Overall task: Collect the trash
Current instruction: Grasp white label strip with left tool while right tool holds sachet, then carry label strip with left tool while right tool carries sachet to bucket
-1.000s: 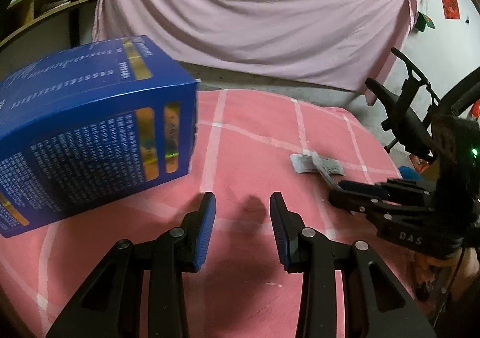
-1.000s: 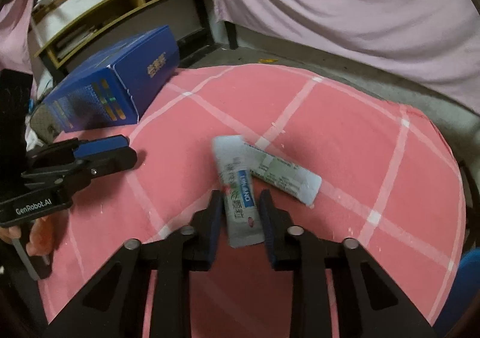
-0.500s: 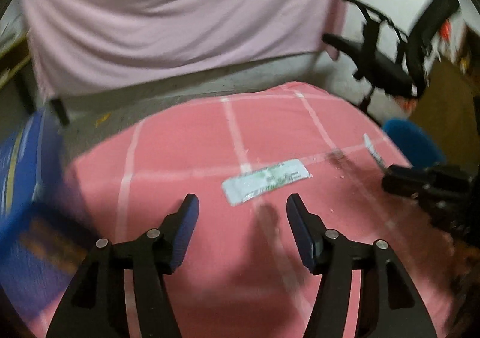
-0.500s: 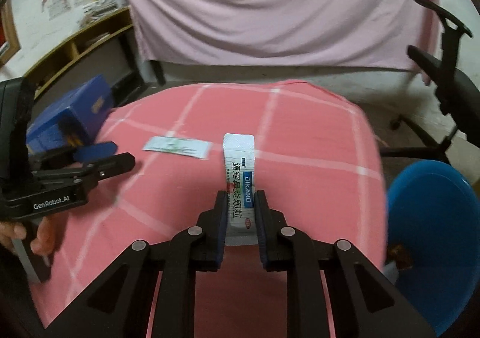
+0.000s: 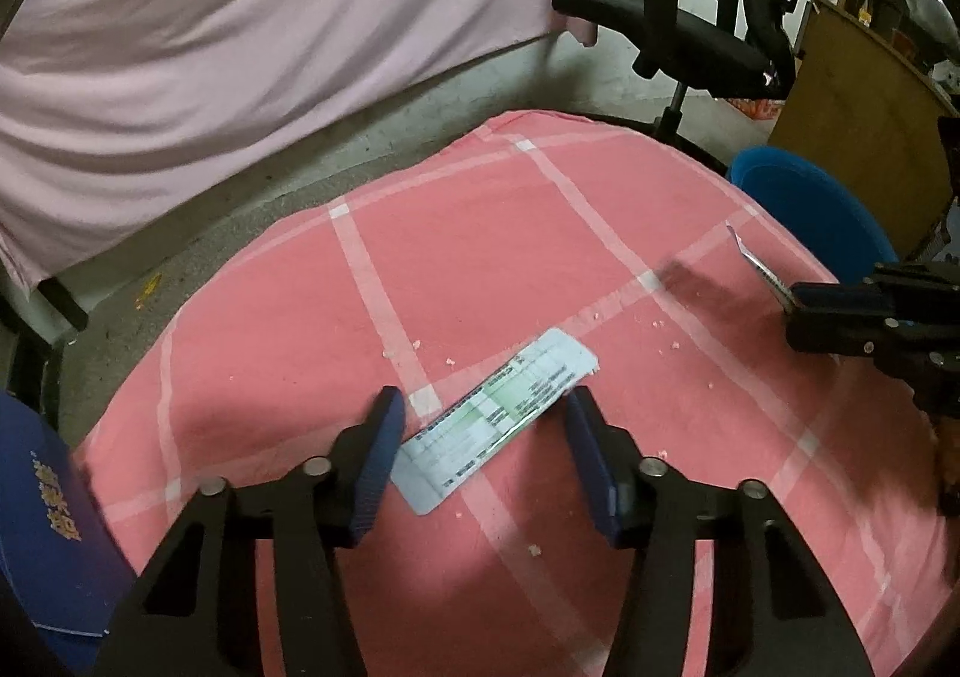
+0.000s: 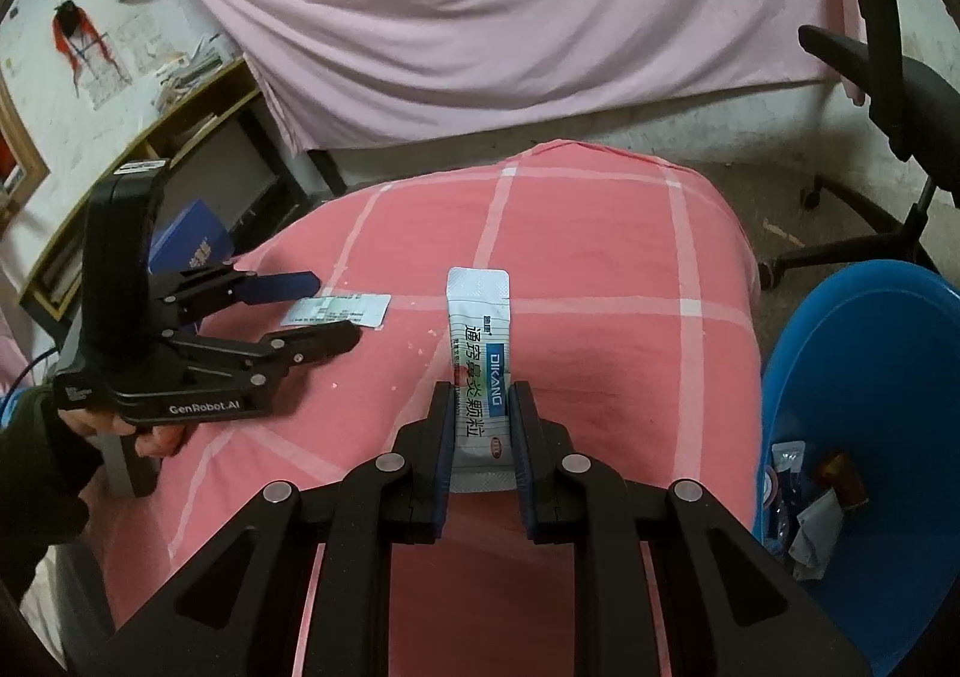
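Pink checked cloth [image 5: 540, 233] covering the table. Blue bin [image 6: 870, 377] at its right edge, wrappers already inside. Left gripper [image 5: 480, 437]: jaws apart, just been closing, astride a flat green-and-white sachet [image 5: 498, 419] lying on the cloth; its long axis runs diagonally across the gap, no pad pressing it. Right gripper [image 6: 480, 425]: clamped on a white-and-blue granule sachet [image 6: 478, 335], lifted, bin just to its right.

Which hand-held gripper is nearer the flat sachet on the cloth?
Left. Left hand-held gripper straddles the flat sachet, jaws open; right hand-held gripper is farther off, holding another packet.
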Available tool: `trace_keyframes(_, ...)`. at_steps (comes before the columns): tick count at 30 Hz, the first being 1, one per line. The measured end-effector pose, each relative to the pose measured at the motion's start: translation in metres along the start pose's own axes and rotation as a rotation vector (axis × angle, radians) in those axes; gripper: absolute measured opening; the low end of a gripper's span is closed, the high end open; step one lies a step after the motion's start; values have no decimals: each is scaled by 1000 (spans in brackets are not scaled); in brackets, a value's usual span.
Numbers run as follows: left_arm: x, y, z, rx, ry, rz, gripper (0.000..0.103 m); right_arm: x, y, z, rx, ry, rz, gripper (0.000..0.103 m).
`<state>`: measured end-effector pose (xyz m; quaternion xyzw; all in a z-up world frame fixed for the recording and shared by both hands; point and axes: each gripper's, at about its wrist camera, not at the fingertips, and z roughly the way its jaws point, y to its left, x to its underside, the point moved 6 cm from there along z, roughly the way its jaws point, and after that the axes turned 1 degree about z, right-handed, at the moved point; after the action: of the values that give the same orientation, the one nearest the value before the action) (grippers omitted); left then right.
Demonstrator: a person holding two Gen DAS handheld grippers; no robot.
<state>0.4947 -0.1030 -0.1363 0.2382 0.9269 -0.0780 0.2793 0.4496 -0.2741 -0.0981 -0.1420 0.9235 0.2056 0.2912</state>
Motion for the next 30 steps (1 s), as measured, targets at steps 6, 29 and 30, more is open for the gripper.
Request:
trace_keyframes(6, 0, -13, -5, -2, 63, -22, 19, 1, 3, 2, 2, 4, -2, 16)
trace_keyframes(29, -28, -78, -130, -66, -504, -357, 2, -1, 7, -123, -50, -553, -10, 15)
trace_keyframes(30, -33, -85, -139, -72, -540, -342, 2, -1, 6, -131, -45, -587, -15, 15)
